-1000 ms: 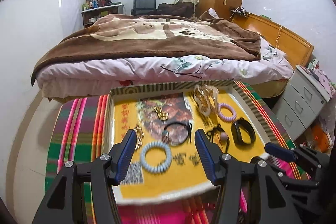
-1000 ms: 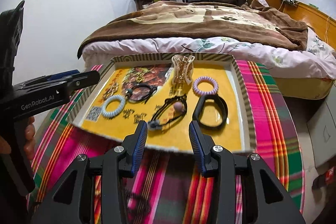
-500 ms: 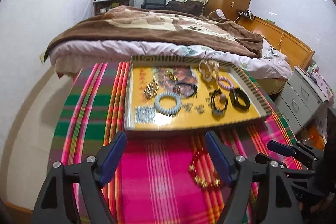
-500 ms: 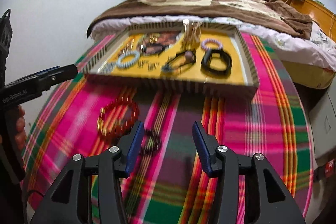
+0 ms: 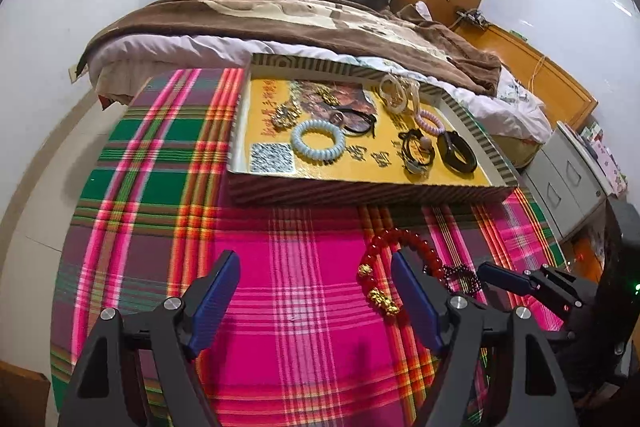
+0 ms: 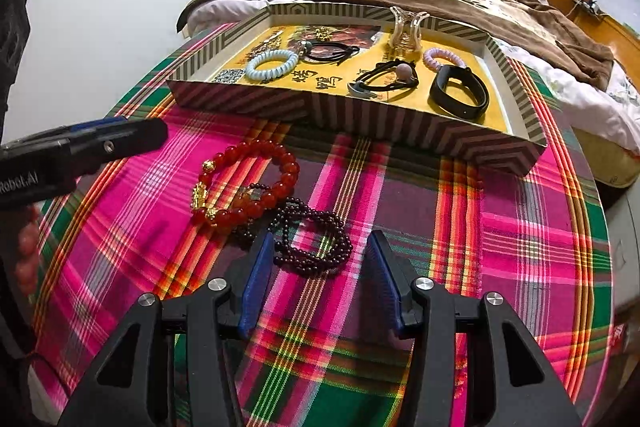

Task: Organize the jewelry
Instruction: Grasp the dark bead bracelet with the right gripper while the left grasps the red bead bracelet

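A striped tray point(image 5: 360, 193) point(image 6: 360, 115) with a yellow floor holds a pale blue coil bracelet point(image 5: 317, 139) point(image 6: 272, 64), black hair ties, a purple coil tie point(image 6: 444, 57), a black band point(image 6: 459, 95) and gold pieces. In front of it on the plaid cloth lie a red bead bracelet point(image 6: 246, 183) point(image 5: 394, 267) and a dark garnet bead bracelet point(image 6: 314, 243). My right gripper point(image 6: 320, 279) is open, empty, its fingers flanking the dark bracelet. My left gripper point(image 5: 316, 299) is open, empty, left of the red bracelet.
The table wears a pink and green plaid cloth point(image 5: 300, 287). A bed with a brown blanket point(image 5: 280, 15) stands right behind it. A grey drawer unit point(image 5: 568, 179) is at the right. A clear glass holder point(image 6: 406, 27) stands in the tray's back.
Both grippers have pulled back from over the tray towards the table's near side. The red and dark bead bracelets on the cloth have come into view.
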`<state>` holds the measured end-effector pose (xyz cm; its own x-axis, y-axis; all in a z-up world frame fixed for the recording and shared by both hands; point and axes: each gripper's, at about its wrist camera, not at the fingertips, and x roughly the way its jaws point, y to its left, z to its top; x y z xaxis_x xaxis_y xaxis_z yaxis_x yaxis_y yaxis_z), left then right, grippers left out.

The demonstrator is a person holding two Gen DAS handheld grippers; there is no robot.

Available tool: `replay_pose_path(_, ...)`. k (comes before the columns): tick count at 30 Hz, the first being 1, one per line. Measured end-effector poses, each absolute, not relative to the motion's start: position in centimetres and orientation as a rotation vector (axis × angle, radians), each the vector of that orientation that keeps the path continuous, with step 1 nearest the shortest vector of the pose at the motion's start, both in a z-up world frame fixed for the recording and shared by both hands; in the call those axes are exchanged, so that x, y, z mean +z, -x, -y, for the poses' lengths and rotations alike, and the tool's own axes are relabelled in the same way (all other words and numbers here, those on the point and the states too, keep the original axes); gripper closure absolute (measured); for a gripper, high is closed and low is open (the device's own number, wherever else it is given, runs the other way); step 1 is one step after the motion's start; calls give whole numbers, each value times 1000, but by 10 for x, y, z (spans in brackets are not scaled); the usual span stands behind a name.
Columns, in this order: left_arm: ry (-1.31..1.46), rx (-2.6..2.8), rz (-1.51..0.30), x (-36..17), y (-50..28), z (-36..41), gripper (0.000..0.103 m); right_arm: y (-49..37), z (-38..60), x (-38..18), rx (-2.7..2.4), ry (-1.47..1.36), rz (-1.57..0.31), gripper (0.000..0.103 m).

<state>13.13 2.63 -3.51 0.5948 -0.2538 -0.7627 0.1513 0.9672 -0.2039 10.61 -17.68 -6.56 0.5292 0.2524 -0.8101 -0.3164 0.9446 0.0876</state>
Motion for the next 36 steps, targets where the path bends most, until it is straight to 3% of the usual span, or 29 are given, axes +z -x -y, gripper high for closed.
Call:
replay_pose_path(5, 115, -256, -933, -43, -136, -17, 26, -103, 180, -65, 366, 88, -967, 93)
replay_pose_path(25, -42, -326, -989, -62, -143, 55, 25, -81, 229, -36, 236, 64, -839, 94)
replay_pose_path(32, -212, -288, -972, -68, -143, 87, 24, -79, 237, -36, 235, 45, -833, 94)
replay_pose_path(34, -211, -303, -969, -67, -142, 89, 32, -79, 239, -35, 231, 44, -828, 94)
replay_pose_path(36, -196, -339, -972, -65, -141, 90, 55, -79, 242, -35, 229, 40, -824, 94)
